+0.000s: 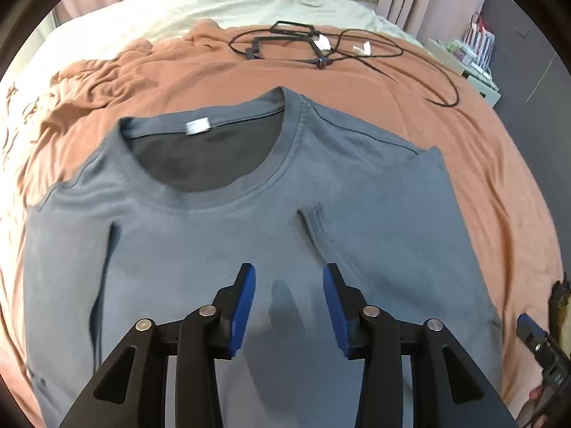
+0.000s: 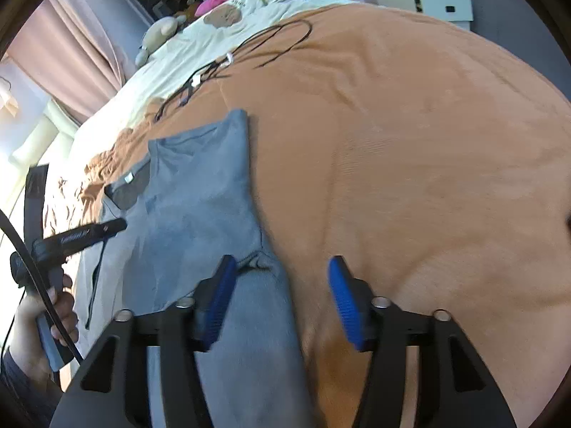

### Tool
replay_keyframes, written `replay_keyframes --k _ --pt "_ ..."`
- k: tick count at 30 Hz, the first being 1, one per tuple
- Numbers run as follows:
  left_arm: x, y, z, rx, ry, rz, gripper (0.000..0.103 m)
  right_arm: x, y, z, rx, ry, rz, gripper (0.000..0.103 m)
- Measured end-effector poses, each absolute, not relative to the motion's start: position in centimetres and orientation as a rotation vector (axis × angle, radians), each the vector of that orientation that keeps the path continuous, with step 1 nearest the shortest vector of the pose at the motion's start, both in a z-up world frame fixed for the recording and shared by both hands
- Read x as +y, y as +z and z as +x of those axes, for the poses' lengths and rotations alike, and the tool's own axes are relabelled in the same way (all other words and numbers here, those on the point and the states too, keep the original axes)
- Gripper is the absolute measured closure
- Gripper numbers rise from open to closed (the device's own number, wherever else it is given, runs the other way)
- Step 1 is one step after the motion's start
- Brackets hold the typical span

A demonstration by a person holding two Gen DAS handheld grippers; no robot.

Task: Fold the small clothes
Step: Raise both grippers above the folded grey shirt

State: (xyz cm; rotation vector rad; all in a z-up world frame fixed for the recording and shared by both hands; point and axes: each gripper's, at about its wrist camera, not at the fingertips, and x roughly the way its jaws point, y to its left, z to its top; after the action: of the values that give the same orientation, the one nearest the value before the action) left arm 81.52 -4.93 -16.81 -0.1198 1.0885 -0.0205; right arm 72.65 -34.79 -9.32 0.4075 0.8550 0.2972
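Observation:
A grey-blue T-shirt [image 1: 249, 232] lies spread on the orange blanket [image 1: 357, 82], its neckline and white label [image 1: 197, 126] at the far side. My left gripper [image 1: 289, 271] hangs open over the shirt's chest, with nothing between its blue pads. In the right wrist view the same T-shirt [image 2: 200, 196] runs away to the left. My right gripper [image 2: 282, 262] is open above the shirt's right edge. The cloth lies under its left finger, blanket [image 2: 410, 142] under the right one. A hand [image 2: 43, 317] holds the left gripper [image 2: 117, 226] over the shirt.
Black cables and a small frame [image 1: 321, 50] lie on the blanket beyond the shirt. A pale quilt with soft toys [image 2: 214, 14] covers the far end of the bed. A white cabinet [image 2: 439, 3] stands past the bed. The blanket bunches in folds [image 1: 89, 82] at the left.

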Motion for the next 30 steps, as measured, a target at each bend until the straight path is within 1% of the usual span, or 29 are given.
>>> replay_keyframes --k 1,2,3,4,5,6,7,9,11,13,14,22,30 --pt "-4.6 -16.4 80.8 1.083 -0.027 -0.129 0.056 -34.9 -8.9 71.9 0.849 0.299 0.406 0.04" --pt "-4.4 -16.1 80.2 1.078 -0.035 -0.137 0.051 -34.9 -8.5 71.2 0.847 0.3 0.4 0.036" --pt "-4.0 -15.6 79.3 1.073 -0.044 -0.147 0.044 -34.9 -8.1 70.5 0.844 0.3 0.391 0.03" --pt "-3.8 -15.2 78.6 1.07 -0.045 -0.149 0.04 -35.0 -7.7 69.7 0.841 0.3 0.379 0.028" --pt "-3.5 -14.8 78.1 1.065 -0.043 -0.152 0.033 -35.0 -7.3 69.0 0.841 0.296 0.37 0.024" --pt "-3.1 -14.2 77.3 1.058 -0.042 -0.157 0.026 -35.1 -6.9 68.3 0.84 0.292 0.363 0.022" --pt "-2.9 -13.7 76.6 1.052 -0.044 -0.167 0.023 -35.3 -6.4 67.5 0.839 0.29 0.358 0.021" --pt "-2.2 -12.4 74.8 1.036 -0.055 -0.199 0.011 -35.7 -5.4 66.2 0.837 0.298 0.363 0.018" --pt "-1.5 -11.0 72.9 1.015 -0.063 -0.222 0.008 -36.0 -4.1 64.3 0.829 0.309 0.362 0.015" --pt "-0.7 -9.8 71.2 1.0 -0.073 -0.235 0.008 -36.1 -2.7 62.5 0.811 0.304 0.345 0.006" --pt "-0.4 -9.3 70.4 0.994 -0.08 -0.241 0.008 -36.2 -2.0 61.6 0.803 0.303 0.337 0.0" --pt "2.9 -4.1 61.9 0.886 -0.094 -0.248 0.005 -36.3 1.9 54.7 0.764 0.287 0.282 0.0" --pt "6.3 -0.6 54.1 0.807 -0.066 -0.231 0.005 -35.3 4.7 48.5 0.681 0.293 0.199 0.0"
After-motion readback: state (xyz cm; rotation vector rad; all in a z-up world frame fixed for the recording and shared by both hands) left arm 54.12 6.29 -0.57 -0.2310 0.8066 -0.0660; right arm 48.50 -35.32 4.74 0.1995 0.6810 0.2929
